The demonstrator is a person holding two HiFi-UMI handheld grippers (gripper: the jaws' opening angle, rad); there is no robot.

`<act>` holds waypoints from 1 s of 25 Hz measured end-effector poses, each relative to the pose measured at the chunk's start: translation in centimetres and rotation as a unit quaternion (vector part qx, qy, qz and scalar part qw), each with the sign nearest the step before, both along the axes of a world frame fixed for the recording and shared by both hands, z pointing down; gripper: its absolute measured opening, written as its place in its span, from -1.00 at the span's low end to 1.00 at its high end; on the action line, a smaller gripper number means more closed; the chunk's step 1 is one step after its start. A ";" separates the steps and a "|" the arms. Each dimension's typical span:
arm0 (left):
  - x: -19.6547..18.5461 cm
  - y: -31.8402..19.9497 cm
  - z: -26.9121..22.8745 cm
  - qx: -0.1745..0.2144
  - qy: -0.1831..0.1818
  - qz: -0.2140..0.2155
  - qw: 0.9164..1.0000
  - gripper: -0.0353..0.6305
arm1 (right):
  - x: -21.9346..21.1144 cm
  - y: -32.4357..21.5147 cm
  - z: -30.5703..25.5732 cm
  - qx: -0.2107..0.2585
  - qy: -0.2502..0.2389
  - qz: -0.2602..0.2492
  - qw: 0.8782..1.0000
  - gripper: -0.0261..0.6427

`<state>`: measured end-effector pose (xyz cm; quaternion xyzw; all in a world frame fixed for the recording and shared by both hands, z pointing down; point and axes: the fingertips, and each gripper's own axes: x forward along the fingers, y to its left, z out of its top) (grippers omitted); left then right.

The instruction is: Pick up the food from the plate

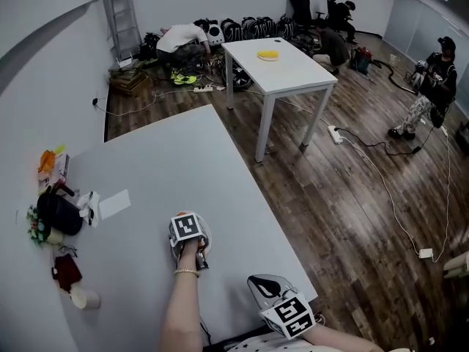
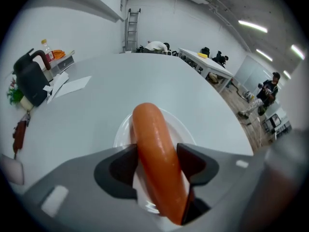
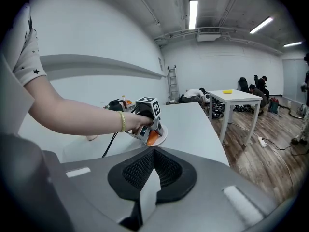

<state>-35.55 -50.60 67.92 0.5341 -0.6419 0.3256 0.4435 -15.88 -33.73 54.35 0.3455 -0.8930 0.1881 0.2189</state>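
An orange sausage (image 2: 154, 153) lies on a small white plate (image 2: 123, 132) on the grey table. My left gripper (image 2: 158, 151) stands over the plate with its jaws wide apart, one on each side of the sausage. The pads sit close against the sausage's sides, and I see no squeeze on it. In the head view the left gripper's marker cube (image 1: 185, 228) covers most of the plate (image 1: 207, 235). My right gripper (image 3: 153, 153) is shut with nothing in it, near the table's front corner (image 1: 267, 284). From there it looks at the left gripper (image 3: 147, 129) and the plate (image 3: 163, 137).
At the table's left side lie a black bag (image 1: 58, 213), a sheet of paper (image 1: 113, 204), a red item (image 1: 67, 270) and a cup (image 1: 86, 298). The table's right edge (image 1: 271, 218) runs diagonally. Beyond it stands a white table (image 1: 282, 68), with people farther back.
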 end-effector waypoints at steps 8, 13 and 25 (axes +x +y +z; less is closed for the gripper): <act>0.3 -0.5 0.1 0.027 0.010 -0.016 0.999 -0.20 | -0.2 0.0 -0.3 0.011 -0.001 -0.009 1.000 -0.93; -0.4 0.7 -0.8 0.046 0.012 -0.021 0.999 -0.22 | 0.0 0.1 -0.6 0.016 -0.003 -0.012 1.000 -0.93; 4.2 6.0 -12.5 0.240 0.091 -0.015 0.966 -0.22 | -0.7 0.4 -2.4 0.050 -0.024 -0.037 0.998 -0.93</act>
